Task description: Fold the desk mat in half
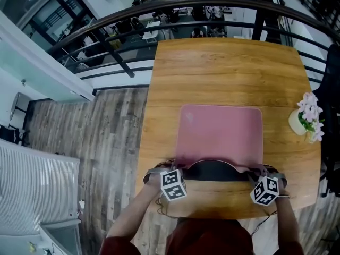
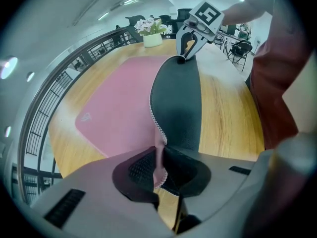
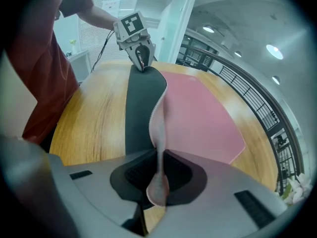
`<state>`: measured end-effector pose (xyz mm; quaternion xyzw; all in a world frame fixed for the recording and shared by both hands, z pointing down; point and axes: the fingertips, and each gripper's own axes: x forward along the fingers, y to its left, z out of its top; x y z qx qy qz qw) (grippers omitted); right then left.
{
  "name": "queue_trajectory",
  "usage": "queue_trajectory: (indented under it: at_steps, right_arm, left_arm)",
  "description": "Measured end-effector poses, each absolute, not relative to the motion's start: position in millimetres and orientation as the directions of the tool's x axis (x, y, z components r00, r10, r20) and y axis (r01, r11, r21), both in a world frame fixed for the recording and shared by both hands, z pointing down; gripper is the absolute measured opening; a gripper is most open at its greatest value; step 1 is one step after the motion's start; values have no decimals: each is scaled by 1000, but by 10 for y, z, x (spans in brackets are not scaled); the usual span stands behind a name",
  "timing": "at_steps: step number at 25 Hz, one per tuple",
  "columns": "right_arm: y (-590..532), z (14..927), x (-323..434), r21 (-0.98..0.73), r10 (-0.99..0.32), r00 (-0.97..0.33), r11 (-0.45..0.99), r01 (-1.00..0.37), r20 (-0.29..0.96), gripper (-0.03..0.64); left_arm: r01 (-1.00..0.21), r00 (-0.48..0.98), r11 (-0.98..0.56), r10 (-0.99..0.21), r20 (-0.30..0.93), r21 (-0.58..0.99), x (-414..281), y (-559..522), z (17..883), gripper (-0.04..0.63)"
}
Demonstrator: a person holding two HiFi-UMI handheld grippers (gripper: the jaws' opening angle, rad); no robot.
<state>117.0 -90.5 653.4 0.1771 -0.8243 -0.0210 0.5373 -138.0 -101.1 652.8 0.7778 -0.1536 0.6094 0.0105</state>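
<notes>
A pink desk mat (image 1: 220, 134) with a black underside (image 1: 217, 171) lies on the wooden table (image 1: 228, 73). Its near edge is lifted off the table and curls up, showing the black side. My left gripper (image 1: 169, 175) is shut on the mat's near left corner, and the pink corner (image 2: 159, 168) sits pinched between its pads. My right gripper (image 1: 264, 178) is shut on the near right corner (image 3: 157, 182). In the left gripper view the right gripper (image 2: 188, 53) appears at the far end of the raised edge. The right gripper view likewise has the left gripper (image 3: 141, 58) at that edge's other end.
A small white pot of pale flowers (image 1: 307, 118) stands at the table's right edge, close to the mat. A dark railing (image 1: 133, 20) runs behind the table, with wood-look floor (image 1: 90, 142) to the left. My red-sleeved arms reach in from the near side.
</notes>
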Motion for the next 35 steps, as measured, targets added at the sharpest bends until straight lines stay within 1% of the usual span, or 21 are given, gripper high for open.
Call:
queue_trajectory:
  at_steps: [12,22,30,35]
  right_arm:
    - [-1320,6546,1163,277,-372,-341,914,-295,863,54]
    - [-1698,6525,1197,303,-395,-324,905,-300,859,54]
    - [-2046,6537,1183,342,-426,-293,891,-297,856,54]
    - [-2225,6533,1184,390,-467,-268,872,-294,842,54]
  left_arm:
    - [-255,198,-941,-277,940,-224,-1416,-1428,6552,69]
    - [-245,196,-932,-316,928,-266,-1394,-1813,6519,71]
    - [-238,202,-922,-355,913,-306,-1411,-2152,6532,69]
    - [-237,203,-916,-372,906,-323,-1411,-2328,6533,69]
